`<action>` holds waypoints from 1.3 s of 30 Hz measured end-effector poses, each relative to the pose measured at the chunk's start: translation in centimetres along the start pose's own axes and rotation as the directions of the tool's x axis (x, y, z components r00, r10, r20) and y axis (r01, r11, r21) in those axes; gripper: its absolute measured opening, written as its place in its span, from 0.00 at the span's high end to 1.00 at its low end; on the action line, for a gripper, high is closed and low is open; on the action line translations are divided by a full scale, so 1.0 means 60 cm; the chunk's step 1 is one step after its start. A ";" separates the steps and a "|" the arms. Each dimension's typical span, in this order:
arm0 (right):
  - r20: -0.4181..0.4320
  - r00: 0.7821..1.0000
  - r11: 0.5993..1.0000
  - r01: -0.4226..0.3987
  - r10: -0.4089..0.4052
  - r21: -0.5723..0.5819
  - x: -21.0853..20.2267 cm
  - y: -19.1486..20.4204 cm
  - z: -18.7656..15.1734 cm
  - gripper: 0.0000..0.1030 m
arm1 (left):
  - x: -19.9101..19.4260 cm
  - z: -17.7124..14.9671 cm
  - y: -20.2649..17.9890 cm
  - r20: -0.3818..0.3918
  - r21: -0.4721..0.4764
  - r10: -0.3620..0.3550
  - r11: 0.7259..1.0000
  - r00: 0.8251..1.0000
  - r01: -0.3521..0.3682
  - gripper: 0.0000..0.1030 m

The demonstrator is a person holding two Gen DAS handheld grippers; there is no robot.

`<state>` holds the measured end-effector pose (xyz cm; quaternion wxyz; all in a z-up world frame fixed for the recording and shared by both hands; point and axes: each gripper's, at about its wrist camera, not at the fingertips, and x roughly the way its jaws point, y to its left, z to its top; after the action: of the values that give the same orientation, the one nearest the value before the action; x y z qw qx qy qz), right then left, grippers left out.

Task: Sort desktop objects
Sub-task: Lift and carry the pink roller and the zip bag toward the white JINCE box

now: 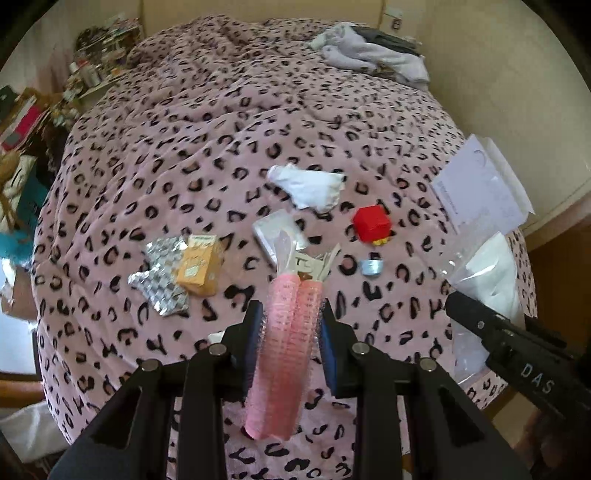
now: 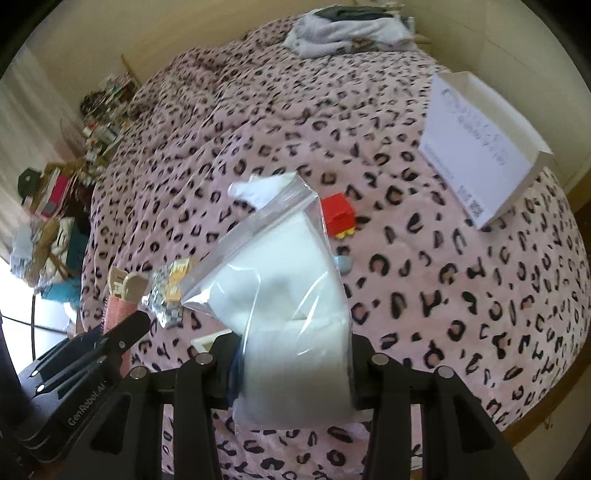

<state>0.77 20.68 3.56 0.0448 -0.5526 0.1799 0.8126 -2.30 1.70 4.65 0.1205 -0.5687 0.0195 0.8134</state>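
Observation:
My left gripper [image 1: 291, 332] is shut on a pack of pink hair rollers [image 1: 282, 354], held above the leopard-print bed; the rollers [image 2: 118, 306] also show at the left of the right wrist view. My right gripper [image 2: 293, 358] is shut on a clear zip bag of white pads [image 2: 291, 306], lifted off the cover; the bag [image 1: 487, 273] appears at the right of the left wrist view. On the cover lie a red cube [image 1: 371, 223], a crumpled white cloth [image 1: 308, 186], a silver tin [image 1: 277, 229], an orange carton [image 1: 201, 264], foil blister packs [image 1: 160, 271] and a small grey cap [image 1: 371, 266].
An open white cardboard box [image 2: 480, 147] sits on the right side of the bed. Folded clothes [image 2: 347, 29] lie at the far end by the wall. A cluttered shelf and bags [image 2: 59, 206] stand beyond the left edge of the bed.

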 end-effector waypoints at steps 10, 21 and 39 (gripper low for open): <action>0.074 0.994 0.990 0.076 -0.085 0.118 -0.056 -0.076 0.010 0.58 | -0.003 0.035 -0.100 0.015 0.127 -0.090 0.988 0.996 0.087 0.72; 0.132 0.980 0.969 0.115 -0.146 0.219 -0.094 -0.132 0.005 0.58 | -0.008 0.044 -0.181 0.015 0.243 -0.140 0.961 0.990 0.132 0.72; 0.145 0.978 0.969 0.118 -0.152 0.215 -0.074 -0.197 0.036 0.58 | 0.036 0.072 -0.242 0.026 0.237 -0.138 0.963 0.990 0.128 0.72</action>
<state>3.78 32.98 5.46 0.1714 -0.4887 0.2204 0.8266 -3.82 16.92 5.68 0.2416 -0.5333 0.0750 0.8072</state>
